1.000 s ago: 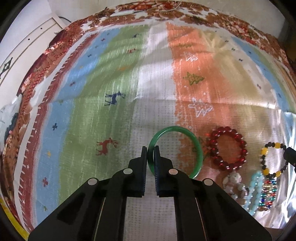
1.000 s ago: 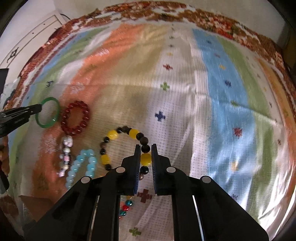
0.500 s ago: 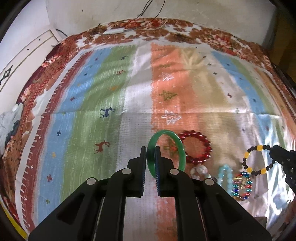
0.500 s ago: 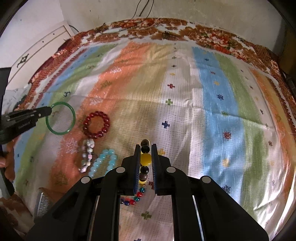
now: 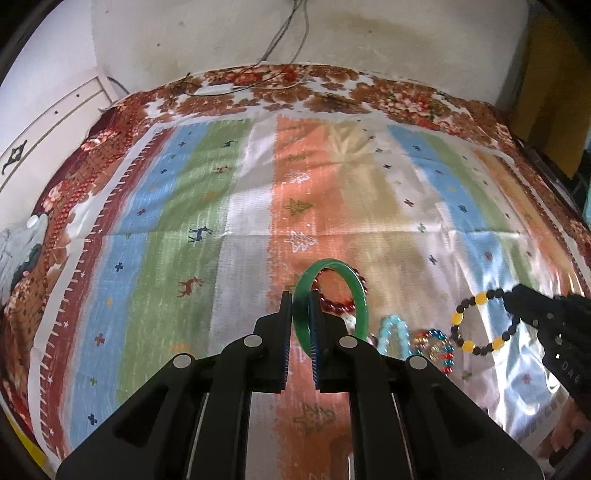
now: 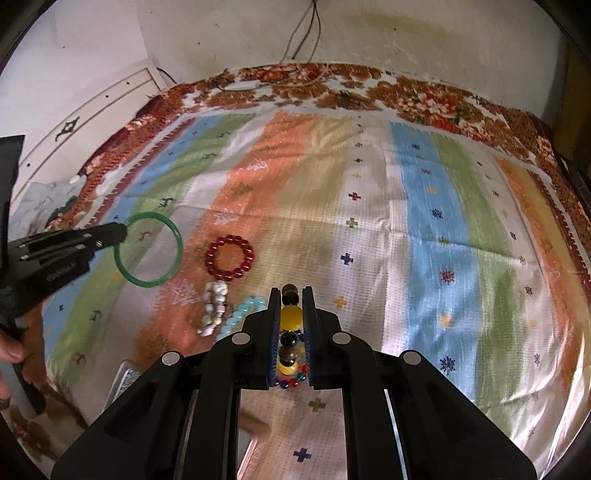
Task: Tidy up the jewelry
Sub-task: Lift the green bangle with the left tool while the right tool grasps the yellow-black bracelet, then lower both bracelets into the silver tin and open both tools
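My left gripper (image 5: 300, 300) is shut on a green bangle (image 5: 360, 295), held upright above the striped cloth (image 5: 166, 266); the same bangle (image 6: 176, 236) hangs from that gripper (image 6: 123, 232) in the right wrist view. My right gripper (image 6: 291, 295) is shut on a black and yellow bead bracelet (image 6: 291, 317), lifted off the cloth; it shows as a hanging loop (image 5: 466, 344) from that gripper (image 5: 511, 295) in the left wrist view. A red bead bracelet (image 6: 229, 257), a pale stone bracelet (image 6: 214, 308), a light blue bead bracelet (image 6: 242, 314) and a multicoloured bead bracelet (image 5: 437, 345) lie on the cloth.
The cloth covers a bed with a floral cover (image 5: 332, 88) against a white wall (image 5: 332, 33). Cables (image 5: 280, 40) hang down the wall. A white panel (image 6: 92, 110) stands at the left. A person's hand (image 6: 11, 349) shows at the left edge.
Both grippers have risen off the cloth, each carrying its bracelet. The green bangle now hangs in front of the red bead bracelet, and the black and yellow bracelet has turned edge-on in the right jaws.
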A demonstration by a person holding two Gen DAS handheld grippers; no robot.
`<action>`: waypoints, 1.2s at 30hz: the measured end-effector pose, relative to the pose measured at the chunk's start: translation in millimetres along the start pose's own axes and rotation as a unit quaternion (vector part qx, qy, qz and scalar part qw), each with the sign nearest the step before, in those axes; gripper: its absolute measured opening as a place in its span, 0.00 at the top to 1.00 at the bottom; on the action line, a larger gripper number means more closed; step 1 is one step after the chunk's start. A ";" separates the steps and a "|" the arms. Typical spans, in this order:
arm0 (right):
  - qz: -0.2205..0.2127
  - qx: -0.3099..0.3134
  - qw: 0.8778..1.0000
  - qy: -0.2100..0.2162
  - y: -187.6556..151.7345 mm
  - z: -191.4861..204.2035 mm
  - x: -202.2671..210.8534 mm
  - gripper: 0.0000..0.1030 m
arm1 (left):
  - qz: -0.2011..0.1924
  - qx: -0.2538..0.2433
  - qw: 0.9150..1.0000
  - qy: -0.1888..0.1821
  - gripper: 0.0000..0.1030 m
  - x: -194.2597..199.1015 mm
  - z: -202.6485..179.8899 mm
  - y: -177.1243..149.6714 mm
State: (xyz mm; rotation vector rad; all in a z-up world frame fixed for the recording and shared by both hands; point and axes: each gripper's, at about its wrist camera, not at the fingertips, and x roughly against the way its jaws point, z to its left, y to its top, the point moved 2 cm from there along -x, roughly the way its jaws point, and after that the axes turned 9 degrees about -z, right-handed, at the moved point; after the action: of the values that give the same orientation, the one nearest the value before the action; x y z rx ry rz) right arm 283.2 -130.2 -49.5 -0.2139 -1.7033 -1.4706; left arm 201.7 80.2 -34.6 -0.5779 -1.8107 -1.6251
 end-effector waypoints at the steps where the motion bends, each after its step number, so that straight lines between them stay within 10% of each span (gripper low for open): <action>1: -0.001 -0.001 1.000 0.003 -0.6 0.3 2.2 0.88 | -0.002 0.000 1.000 0.000 0.92 3.9 -1.2 -1.7; 36: -0.041 0.021 0.997 0.065 -33.4 43.7 78.3 0.88 | -0.050 -0.040 0.998 -0.027 0.91 78.6 -34.7 -52.5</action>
State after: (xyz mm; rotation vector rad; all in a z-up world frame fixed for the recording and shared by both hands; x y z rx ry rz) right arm 192.9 -131.9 -18.0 -0.0243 -1.6534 -1.4742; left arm 115.6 31.6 -15.2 -0.5809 -1.8462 -1.7722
